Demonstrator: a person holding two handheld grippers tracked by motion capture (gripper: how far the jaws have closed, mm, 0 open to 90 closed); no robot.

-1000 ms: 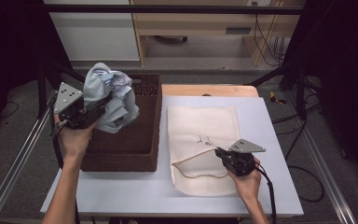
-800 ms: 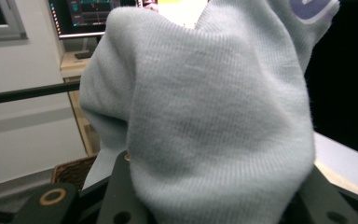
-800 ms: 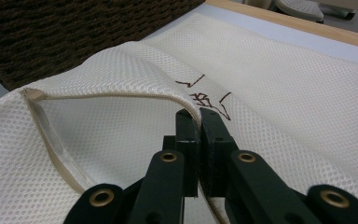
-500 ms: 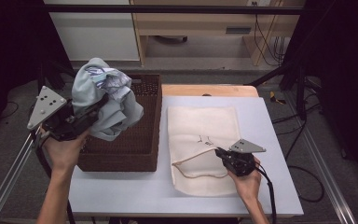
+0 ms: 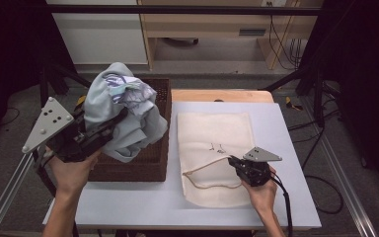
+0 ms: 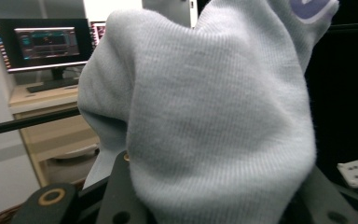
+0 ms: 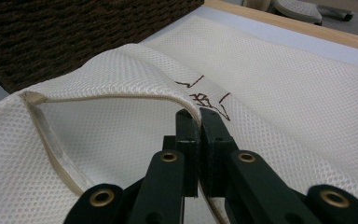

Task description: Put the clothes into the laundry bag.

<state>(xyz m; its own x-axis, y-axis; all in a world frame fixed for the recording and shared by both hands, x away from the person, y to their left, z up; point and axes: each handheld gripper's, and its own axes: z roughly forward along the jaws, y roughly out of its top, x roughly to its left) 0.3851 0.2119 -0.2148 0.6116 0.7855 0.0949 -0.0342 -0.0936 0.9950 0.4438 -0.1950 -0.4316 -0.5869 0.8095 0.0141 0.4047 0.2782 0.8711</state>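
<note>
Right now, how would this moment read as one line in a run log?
left gripper: shut on pale garment, above wicker basket | right gripper: shut on mesh bag opening edge, holding it open

No readable text appears. The cream mesh bag (image 7: 279,88) bears dark red stitched marks, illegible. The far-left monitor (image 6: 46,44) shows blurred, unreadable screen content.

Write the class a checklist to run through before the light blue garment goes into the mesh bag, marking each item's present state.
1. Left gripper shut on the light blue garment: ok.
2. Garment lifted free of the wicker basket: cannot tell; its lower folds hang at the rim.
3. Right gripper pinching the mesh laundry bag at its zipper edge: ok.
4. Bag mouth held open: ok.
5. Garment lined up with the mouth: not ok.
</note>
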